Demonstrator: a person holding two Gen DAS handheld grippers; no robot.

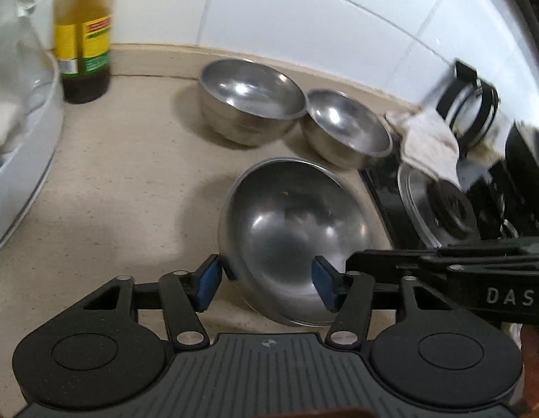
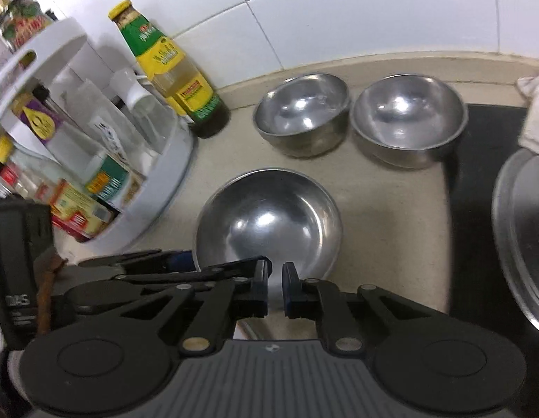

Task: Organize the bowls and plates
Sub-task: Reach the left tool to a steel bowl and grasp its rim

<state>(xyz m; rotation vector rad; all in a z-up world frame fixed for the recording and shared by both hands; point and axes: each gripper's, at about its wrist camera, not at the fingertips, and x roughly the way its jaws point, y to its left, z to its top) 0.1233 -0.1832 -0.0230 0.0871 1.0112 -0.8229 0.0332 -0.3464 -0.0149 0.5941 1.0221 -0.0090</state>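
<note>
A wide shallow steel bowl (image 1: 293, 230) (image 2: 269, 216) sits on the beige counter, nearest to me. My left gripper (image 1: 266, 282) is open, its blue pads (image 1: 208, 278) straddling the bowl's near rim, one pad outside, one inside. My right gripper (image 2: 276, 287) is nearly shut at the bowl's near edge; whether it pinches the rim is hidden. Two deeper steel bowls stand upright side by side by the wall: a left one (image 1: 248, 94) (image 2: 302, 111) and a right one (image 1: 349, 125) (image 2: 407, 118).
A yellow-labelled sauce bottle (image 1: 84, 31) (image 2: 171, 66) stands by the tiled wall. A white round condiment rack (image 2: 95, 139) (image 1: 22, 146) full of bottles is at left. A black stovetop (image 2: 485, 174) with a steel lid (image 2: 520, 230) and a white cloth (image 1: 426, 146) lies at right.
</note>
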